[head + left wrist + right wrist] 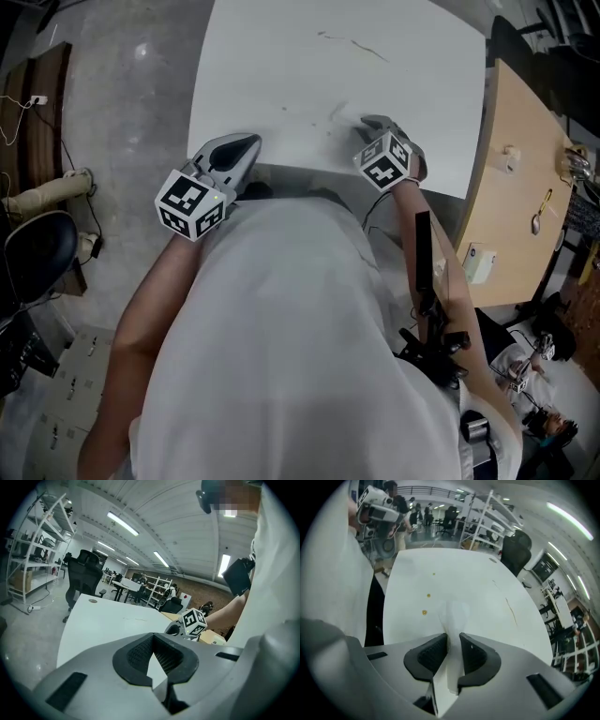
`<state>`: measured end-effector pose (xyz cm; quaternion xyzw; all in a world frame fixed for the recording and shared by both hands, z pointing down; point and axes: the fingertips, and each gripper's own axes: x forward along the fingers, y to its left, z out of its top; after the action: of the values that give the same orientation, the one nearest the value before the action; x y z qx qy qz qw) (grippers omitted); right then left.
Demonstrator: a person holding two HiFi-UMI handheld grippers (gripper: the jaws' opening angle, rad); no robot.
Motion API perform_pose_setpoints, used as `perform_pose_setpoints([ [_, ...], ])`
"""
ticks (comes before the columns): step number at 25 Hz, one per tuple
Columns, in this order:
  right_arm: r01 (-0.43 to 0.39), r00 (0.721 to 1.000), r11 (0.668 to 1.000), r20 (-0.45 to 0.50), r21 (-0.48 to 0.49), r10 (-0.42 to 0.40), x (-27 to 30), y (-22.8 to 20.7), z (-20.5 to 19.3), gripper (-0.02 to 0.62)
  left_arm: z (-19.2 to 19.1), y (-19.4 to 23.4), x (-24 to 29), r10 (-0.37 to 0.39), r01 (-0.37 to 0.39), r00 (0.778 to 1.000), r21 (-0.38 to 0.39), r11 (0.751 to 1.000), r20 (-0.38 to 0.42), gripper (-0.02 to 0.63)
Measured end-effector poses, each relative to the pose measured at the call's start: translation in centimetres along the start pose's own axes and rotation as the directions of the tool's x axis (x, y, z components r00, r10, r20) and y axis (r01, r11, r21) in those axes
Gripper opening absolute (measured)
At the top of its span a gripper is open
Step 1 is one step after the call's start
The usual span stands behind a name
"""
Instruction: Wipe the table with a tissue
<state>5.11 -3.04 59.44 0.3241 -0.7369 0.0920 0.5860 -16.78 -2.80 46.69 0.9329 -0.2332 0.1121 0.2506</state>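
Note:
A white tissue (453, 617) hangs crumpled from my right gripper (453, 641), which is shut on it; the tissue's free end rests on the white table (464, 573). In the head view the right gripper (373, 123) points steeply down near the table's (309, 66) front edge. Small yellow spots (424, 612) lie on the tabletop just left of the tissue, and a thin brown streak (356, 44) marks the far part. My left gripper (246, 145) hovers at the front edge, shut, with nothing in it (152, 637).
A wooden desk (520, 187) with a spoon (542, 211) stands at the right of the table. A black office chair (37, 253) is on the floor to the left. My own body in white presses against the table's front edge.

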Motion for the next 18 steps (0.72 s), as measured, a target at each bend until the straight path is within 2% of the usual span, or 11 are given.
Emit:
perform_pose_setpoints([
  [3,-0.010,0.998,0.991,-0.068,-0.136,0.001,0.6,0.8,0.2,0.083,-0.1,0.4,-0.5,0.016,-0.016,1.000,-0.008,1.000,0.004,0.006],
  [7,-0.055,0.994,0.968,-0.108,-0.243,0.030,0.4,3.2,0.7,0.080,-0.2,0.5,-0.6,0.021,-0.021,1.000,-0.016,1.000,0.011,0.006],
  [13,-0.125,0.985,0.905,-0.159,-0.407,0.065,-0.3,7.0,1.3,0.077,-0.3,0.4,-0.1,0.007,-0.007,1.000,-0.018,1.000,0.009,0.006],
  [18,-0.200,0.975,0.851,-0.181,-0.486,0.126,-1.3,9.7,1.3,0.075,0.0,0.4,0.3,-0.001,0.001,1.000,-0.014,1.000,0.005,0.006],
])
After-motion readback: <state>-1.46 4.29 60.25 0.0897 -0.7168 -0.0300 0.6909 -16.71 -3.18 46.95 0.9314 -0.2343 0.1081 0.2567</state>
